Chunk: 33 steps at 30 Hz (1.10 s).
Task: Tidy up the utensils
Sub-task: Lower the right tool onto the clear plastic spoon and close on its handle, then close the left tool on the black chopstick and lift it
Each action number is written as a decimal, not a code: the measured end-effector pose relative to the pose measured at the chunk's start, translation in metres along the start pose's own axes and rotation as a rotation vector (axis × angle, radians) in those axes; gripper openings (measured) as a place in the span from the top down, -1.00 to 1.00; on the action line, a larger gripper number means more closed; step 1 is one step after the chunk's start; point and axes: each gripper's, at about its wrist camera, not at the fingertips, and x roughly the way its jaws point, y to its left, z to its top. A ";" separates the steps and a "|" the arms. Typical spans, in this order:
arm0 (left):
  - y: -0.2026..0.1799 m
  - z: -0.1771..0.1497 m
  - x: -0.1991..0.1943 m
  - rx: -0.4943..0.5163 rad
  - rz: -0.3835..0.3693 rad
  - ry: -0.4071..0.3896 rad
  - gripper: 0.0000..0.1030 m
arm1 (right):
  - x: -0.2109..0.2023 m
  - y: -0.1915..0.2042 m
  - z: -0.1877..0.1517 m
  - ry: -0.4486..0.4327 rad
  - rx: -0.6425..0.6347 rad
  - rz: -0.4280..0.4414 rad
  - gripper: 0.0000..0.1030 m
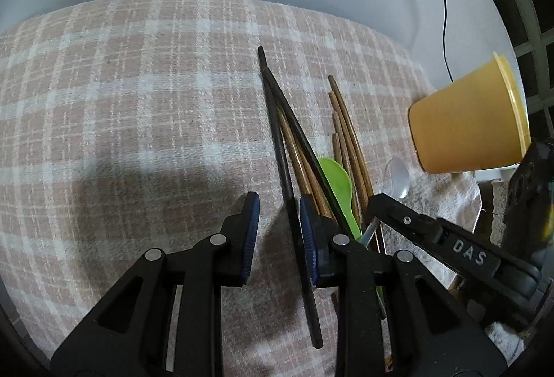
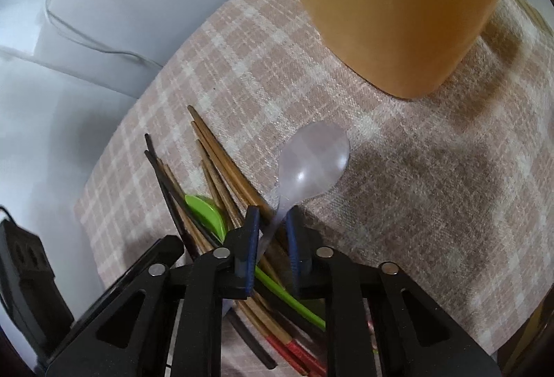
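Lying on a pink-and-white checked cloth (image 1: 138, 93): dark and brown wooden chopsticks (image 1: 277, 120), green plastic spoon (image 1: 337, 183), orange plastic cup (image 1: 467, 124) beside them. Right gripper (image 2: 273, 221) fingers narrowed around clear plastic spoon (image 2: 311, 162) handle. Left gripper (image 1: 278, 214) fingers part-open, straddling one dark chopstick, not pressing it.

A pink-and-white plaid cloth (image 1: 138, 100) carries brown chopsticks (image 1: 346, 134), black chopsticks (image 1: 277, 120), a green spoon (image 1: 337, 179) and an orange cup (image 1: 467, 124).
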 end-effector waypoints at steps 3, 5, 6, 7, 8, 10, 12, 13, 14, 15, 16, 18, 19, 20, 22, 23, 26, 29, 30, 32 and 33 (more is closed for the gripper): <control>-0.003 0.002 0.004 0.010 0.017 0.009 0.54 | -0.001 -0.001 -0.002 0.002 -0.019 0.014 0.87; -0.005 0.003 0.005 0.022 0.028 0.013 0.55 | -0.002 -0.003 -0.004 0.003 -0.037 0.021 0.91; -0.007 0.004 0.006 0.031 0.039 0.016 0.57 | -0.003 -0.005 -0.005 0.005 -0.047 0.020 0.91; -0.008 0.004 0.007 0.039 0.049 0.018 0.60 | -0.004 -0.008 -0.006 0.009 -0.051 0.024 0.91; -0.009 0.004 0.008 0.044 0.052 0.020 0.61 | -0.005 -0.010 -0.006 0.015 -0.054 0.029 0.92; -0.010 0.005 0.009 0.047 0.053 0.021 0.65 | -0.007 -0.014 -0.007 0.023 -0.065 0.034 0.92; -0.011 0.005 0.009 0.045 0.050 0.021 0.72 | -0.010 -0.017 -0.008 0.021 -0.086 0.029 0.92; -0.011 0.005 0.009 0.049 0.046 0.021 0.80 | -0.013 -0.019 -0.009 0.020 -0.105 0.026 0.92; -0.013 0.005 0.008 0.058 0.053 0.020 0.83 | -0.015 -0.019 -0.009 0.019 -0.127 0.022 0.92; -0.013 0.004 0.007 0.068 0.066 0.020 0.83 | -0.016 -0.019 -0.010 0.022 -0.154 0.017 0.92; -0.014 0.004 0.006 0.076 0.078 0.020 0.83 | -0.017 -0.020 -0.011 0.028 -0.178 0.013 0.92; -0.015 0.005 0.005 0.090 0.114 0.028 0.90 | -0.017 -0.025 -0.012 0.050 -0.220 0.016 0.92; -0.015 0.006 0.006 0.100 0.138 0.039 0.91 | -0.019 -0.028 -0.013 0.063 -0.239 0.016 0.92; -0.013 0.006 0.007 0.099 0.140 0.047 0.91 | -0.020 -0.031 -0.015 0.073 -0.256 0.013 0.92; -0.006 0.010 0.005 0.070 0.111 0.053 0.91 | -0.022 -0.037 -0.018 0.085 -0.292 0.002 0.92; -0.003 0.012 0.002 0.048 0.089 0.047 0.91 | -0.022 -0.039 -0.019 0.087 -0.308 -0.006 0.92; -0.001 0.020 -0.003 0.011 0.038 0.036 0.87 | -0.022 -0.047 -0.019 0.104 -0.317 0.004 0.92; -0.005 0.027 0.001 0.000 0.042 0.059 0.44 | -0.023 -0.050 -0.018 0.107 -0.316 0.016 0.92; -0.007 0.028 0.003 0.012 0.072 0.062 0.44 | -0.023 -0.051 -0.018 0.108 -0.314 0.020 0.92; -0.009 0.030 0.008 0.018 0.101 0.074 0.44 | -0.027 -0.055 -0.018 0.116 -0.313 0.031 0.91; -0.010 0.029 0.010 0.012 0.106 0.077 0.44 | -0.028 -0.057 -0.017 0.124 -0.314 0.035 0.91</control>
